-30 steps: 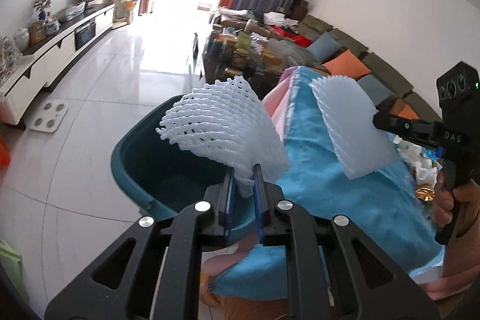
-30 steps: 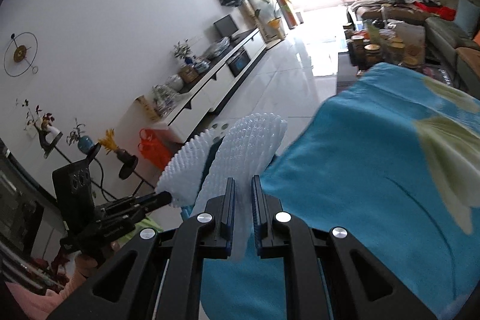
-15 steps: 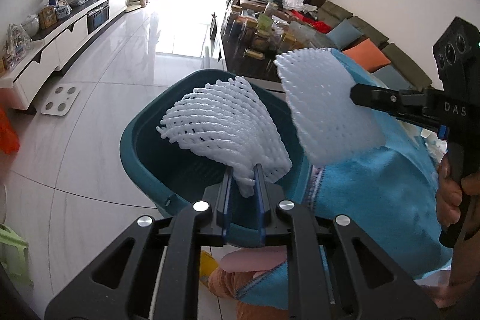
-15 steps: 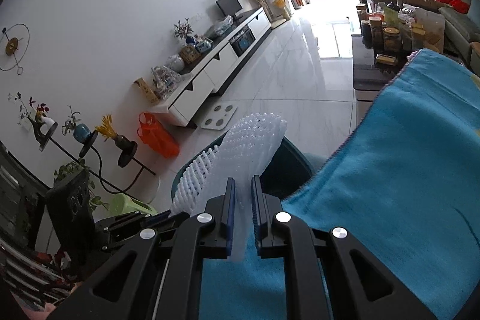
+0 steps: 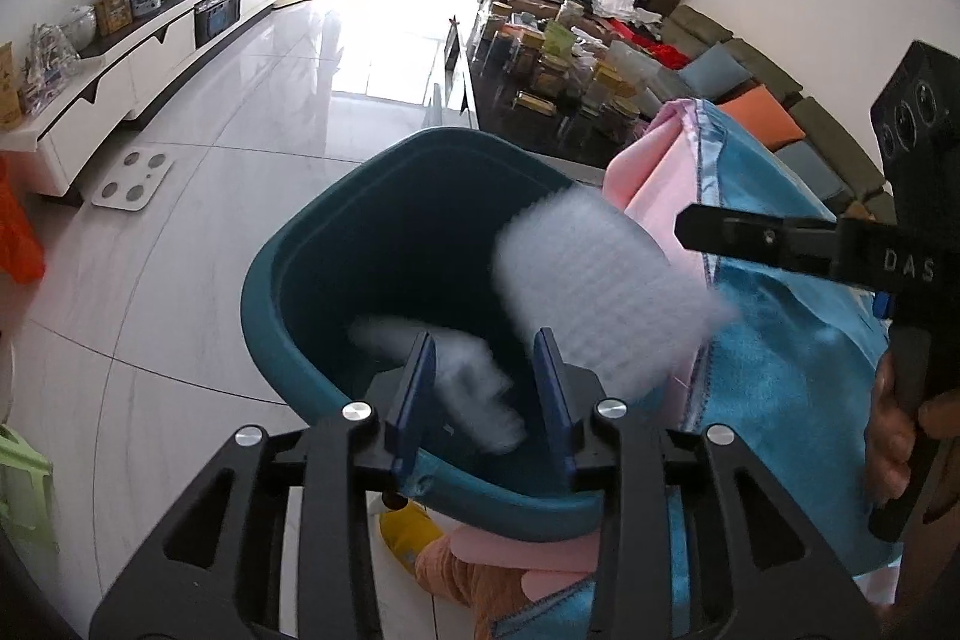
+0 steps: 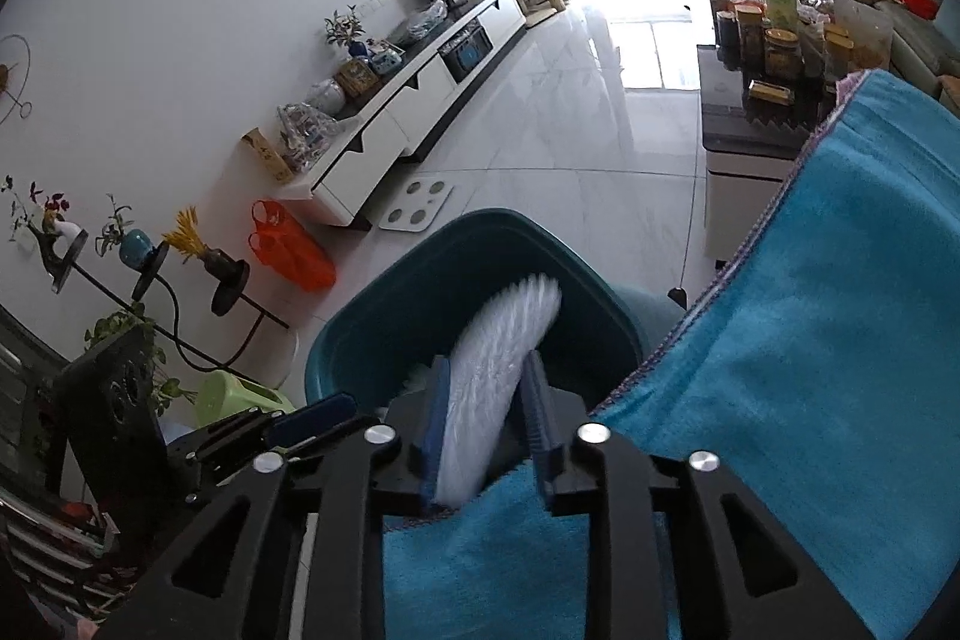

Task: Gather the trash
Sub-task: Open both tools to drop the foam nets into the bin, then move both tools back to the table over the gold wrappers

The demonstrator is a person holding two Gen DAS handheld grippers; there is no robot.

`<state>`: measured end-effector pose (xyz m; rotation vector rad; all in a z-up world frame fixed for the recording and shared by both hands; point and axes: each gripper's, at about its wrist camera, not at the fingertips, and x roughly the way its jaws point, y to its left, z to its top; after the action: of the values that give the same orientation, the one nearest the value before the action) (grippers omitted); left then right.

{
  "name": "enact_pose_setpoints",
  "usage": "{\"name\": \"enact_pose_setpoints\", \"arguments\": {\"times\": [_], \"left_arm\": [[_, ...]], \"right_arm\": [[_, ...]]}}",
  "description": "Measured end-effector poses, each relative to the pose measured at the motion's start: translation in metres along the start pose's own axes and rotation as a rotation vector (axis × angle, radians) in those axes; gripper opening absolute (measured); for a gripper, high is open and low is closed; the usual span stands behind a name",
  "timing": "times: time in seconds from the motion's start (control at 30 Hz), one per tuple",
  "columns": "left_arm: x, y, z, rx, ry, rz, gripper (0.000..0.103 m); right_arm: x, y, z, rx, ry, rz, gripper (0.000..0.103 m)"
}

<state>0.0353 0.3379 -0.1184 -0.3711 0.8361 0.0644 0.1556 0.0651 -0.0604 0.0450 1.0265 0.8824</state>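
Two white foam nets are dropping, blurred, into the teal bin. One foam net is sitting loose between the parted jaws of the left hand-held gripper, inside the bin just ahead of it. The other foam net is standing between the right hand-held gripper's jaws, which have just been opening, released. A blue towel is lying right of that gripper.

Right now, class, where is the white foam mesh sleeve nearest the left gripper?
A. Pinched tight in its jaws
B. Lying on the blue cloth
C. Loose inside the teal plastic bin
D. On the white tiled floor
C: the white foam mesh sleeve shows blurred inside the teal plastic bin, beyond the left gripper, whose jaws stand apart and clear of it.
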Motion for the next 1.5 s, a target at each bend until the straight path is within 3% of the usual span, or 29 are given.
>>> {"name": "enact_pose_setpoints", "arguments": {"times": [0.23,0.37,0.47,0.6,0.87,1.1,1.3,1.5], "left_arm": [[-0.015,-0.007,-0.002,0.002,-0.066,0.03,0.047],[-0.04,-0.026,-0.002,0.047,-0.143,0.007,0.062],[-0.06,-0.051,-0.003,0.108,-0.2,-0.044,0.073],[-0.074,-0.1,-0.015,0.217,-0.216,-0.184,0.076],[-0.068,-0.212,-0.045,0.423,-0.114,-0.473,0.076],[-0.064,-0.299,-0.076,0.553,-0.024,-0.658,0.076],[-0.049,-0.358,-0.099,0.623,0.079,-0.742,0.075],[-0.026,-0.387,-0.112,0.631,0.202,-0.764,0.071]], "right_arm": [[-0.017,-0.007,-0.004,-0.001,-0.033,0.019,0.03],[-0.048,-0.01,-0.013,-0.04,-0.081,0.029,0.034],[-0.081,-0.014,-0.026,-0.076,-0.132,0.008,0.038],[-0.128,-0.029,-0.048,-0.084,-0.201,-0.035,0.042],[-0.221,-0.084,-0.109,0.04,-0.334,-0.175,0.043],[-0.287,-0.133,-0.17,0.208,-0.429,-0.348,0.044],[-0.341,-0.173,-0.213,0.344,-0.529,-0.517,0.052],[-0.37,-0.209,-0.251,0.475,-0.581,-0.601,0.057]]}}
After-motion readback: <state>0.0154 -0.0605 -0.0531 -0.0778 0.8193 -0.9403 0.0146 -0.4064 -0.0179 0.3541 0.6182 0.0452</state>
